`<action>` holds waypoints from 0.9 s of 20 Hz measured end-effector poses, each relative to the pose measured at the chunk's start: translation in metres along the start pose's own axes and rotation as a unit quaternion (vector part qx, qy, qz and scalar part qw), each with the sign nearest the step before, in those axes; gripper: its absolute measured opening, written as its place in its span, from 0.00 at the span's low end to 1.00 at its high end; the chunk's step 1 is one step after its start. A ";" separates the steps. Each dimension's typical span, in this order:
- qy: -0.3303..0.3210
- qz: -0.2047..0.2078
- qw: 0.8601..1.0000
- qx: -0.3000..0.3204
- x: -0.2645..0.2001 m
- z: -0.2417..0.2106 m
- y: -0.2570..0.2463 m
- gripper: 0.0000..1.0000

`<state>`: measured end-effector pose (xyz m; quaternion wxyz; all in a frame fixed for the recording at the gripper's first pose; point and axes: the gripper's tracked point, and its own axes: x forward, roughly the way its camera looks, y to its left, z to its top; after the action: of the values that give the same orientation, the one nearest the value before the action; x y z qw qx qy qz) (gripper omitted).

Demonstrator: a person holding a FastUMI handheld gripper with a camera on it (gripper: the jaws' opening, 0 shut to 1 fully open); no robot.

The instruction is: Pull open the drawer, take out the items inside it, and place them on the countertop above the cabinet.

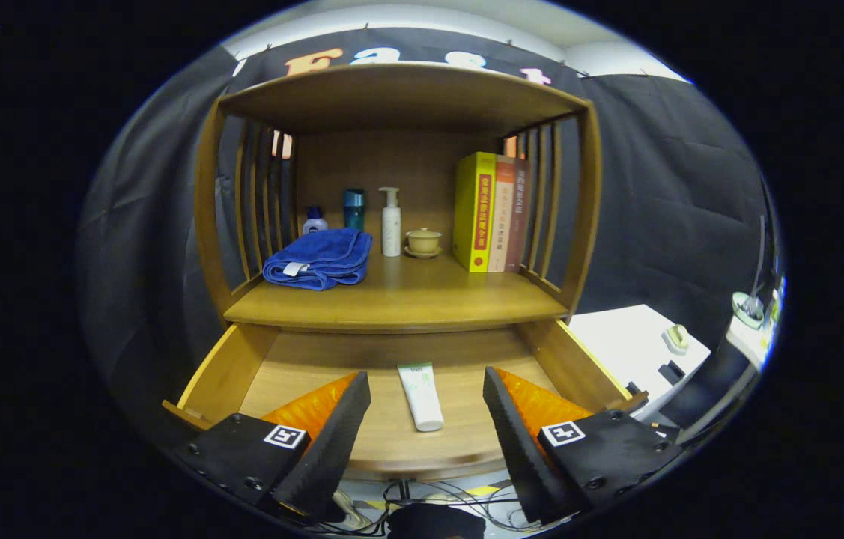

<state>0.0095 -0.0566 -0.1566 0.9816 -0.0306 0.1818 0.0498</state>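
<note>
Fingers: gripper (427,393) spread wide, holding nothing, lower middle of the frame.
Drawer (231,367): pulled open, lower centre.
Tube (420,395): lying flat in the drawer, between the fingers.
Tabletop (422,296): centre frame, carrying blue towel (319,258), bottles, books (490,212).

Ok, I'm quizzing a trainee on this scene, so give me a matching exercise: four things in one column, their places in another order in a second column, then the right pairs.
Things:
1. white tube
2. blue towel
3. yellow book
4. tongs

Places:
A. upright on the countertop, against the cabinet's right slats
B. open, astride the tube over the open drawer
C. flat on the drawer's floor
D. folded on the countertop, in front of the small bottles

Pairs: 1-C, 2-D, 3-A, 4-B
</note>
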 end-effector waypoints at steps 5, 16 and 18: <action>0.103 0.040 0.994 -0.006 0.052 -0.025 0.016 0.99; 0.299 0.042 0.953 -0.021 0.127 -0.111 0.021 0.99; 0.319 0.041 0.946 -0.027 0.132 -0.124 0.019 0.99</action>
<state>0.0866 -0.0363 -0.3204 0.8681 -0.0640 0.4853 0.0824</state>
